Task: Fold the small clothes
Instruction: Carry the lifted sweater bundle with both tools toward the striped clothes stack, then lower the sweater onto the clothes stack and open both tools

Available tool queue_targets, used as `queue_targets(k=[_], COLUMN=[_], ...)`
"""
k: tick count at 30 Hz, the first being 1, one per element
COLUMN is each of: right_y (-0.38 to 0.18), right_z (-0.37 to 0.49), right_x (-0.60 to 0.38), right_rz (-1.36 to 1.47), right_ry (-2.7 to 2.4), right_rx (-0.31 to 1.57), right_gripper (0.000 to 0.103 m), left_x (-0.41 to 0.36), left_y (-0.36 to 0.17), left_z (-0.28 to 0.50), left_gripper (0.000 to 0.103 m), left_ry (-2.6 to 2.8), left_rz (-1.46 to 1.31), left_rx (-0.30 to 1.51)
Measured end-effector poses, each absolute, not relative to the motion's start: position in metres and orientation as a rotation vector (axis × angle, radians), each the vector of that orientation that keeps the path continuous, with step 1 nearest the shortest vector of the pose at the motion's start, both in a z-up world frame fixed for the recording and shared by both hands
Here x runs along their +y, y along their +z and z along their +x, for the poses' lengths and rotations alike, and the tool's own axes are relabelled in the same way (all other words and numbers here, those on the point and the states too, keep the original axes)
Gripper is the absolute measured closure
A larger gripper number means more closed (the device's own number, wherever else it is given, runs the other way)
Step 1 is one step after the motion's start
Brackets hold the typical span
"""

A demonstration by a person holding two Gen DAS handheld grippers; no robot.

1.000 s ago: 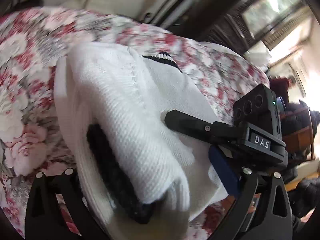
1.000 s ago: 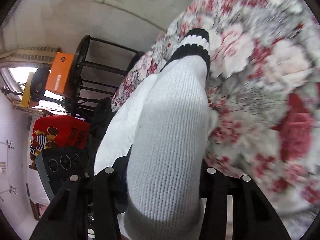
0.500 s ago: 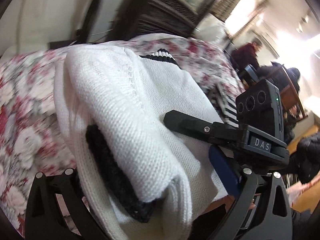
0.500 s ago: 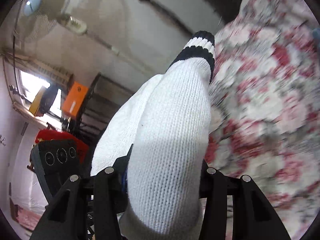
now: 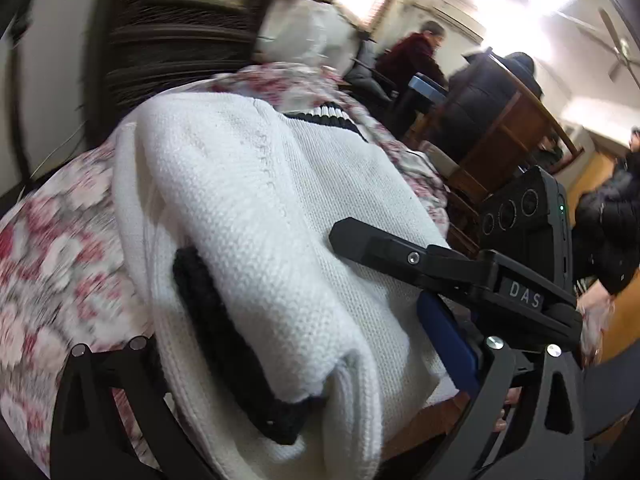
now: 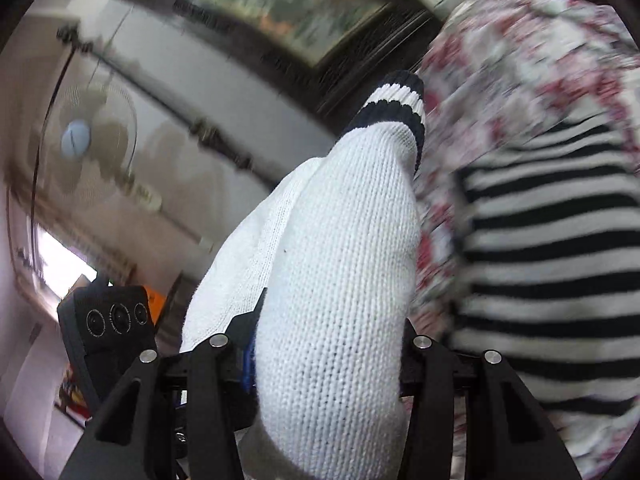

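A folded white knit sweater with black trim and a black-and-white striped cuff is held up off the floral bedspread. My left gripper is shut on its near edge. My right gripper is shut on the same sweater, whose cuff points up and away. The right gripper also shows in the left wrist view, clamped on the sweater's right side.
A black-and-white striped garment lies on the floral bedspread at the right. A dark framed picture and a wall fan are behind. People and wooden furniture stand beyond the bed.
Both grippers have lifted and swung the folded sweater, still held. The views have tilted from the bedspread towards the wall and room. The striped garment has come into the right wrist view.
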State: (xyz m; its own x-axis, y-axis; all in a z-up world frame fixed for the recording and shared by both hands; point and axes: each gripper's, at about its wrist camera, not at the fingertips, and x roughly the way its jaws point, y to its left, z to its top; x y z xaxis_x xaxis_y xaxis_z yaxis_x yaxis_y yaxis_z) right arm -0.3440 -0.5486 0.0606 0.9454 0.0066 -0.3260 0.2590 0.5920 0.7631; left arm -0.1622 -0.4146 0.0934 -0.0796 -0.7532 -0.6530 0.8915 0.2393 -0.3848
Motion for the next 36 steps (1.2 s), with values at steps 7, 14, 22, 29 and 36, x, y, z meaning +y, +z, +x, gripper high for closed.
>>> queue_targets(k=[7,14,22,29,36], right_y=[0.050,-0.053,-0.026,0.016,-0.033], right_z=[-0.405,-0.413,-0.409,-0.428,-0.404], right_x=[-0.611,-0.674,-0.661,-0.629,-0.645], right_rz=[0.927,1.167,1.081,0.886,1.001], right_ry=[-0.315,-0.493,-0.546,-0.692,-0.643], right_rx=[0.230,0.333,0.374,0.358,0.484], right_gripper=[0.056,0.052,0.048,0.041,0.032], left_x=[-0.491,-0.521,-0.503,-0.500,-0.517], left_y=[0.085,-0.025,-0.019,0.010,-0.025], left_z=[-0.207,-0.166,-0.165,-0.180,-0.166], left_gripper=[0.004,0.004,0.004,0.004,0.004], left_ry=[-1.417,-1.135,-1.080,-1.008,-1.002], left_rz=[0.271,0.243,0.218,0.316,0.290], left_rx=[0.862,1.229,1.206,1.029,1.206])
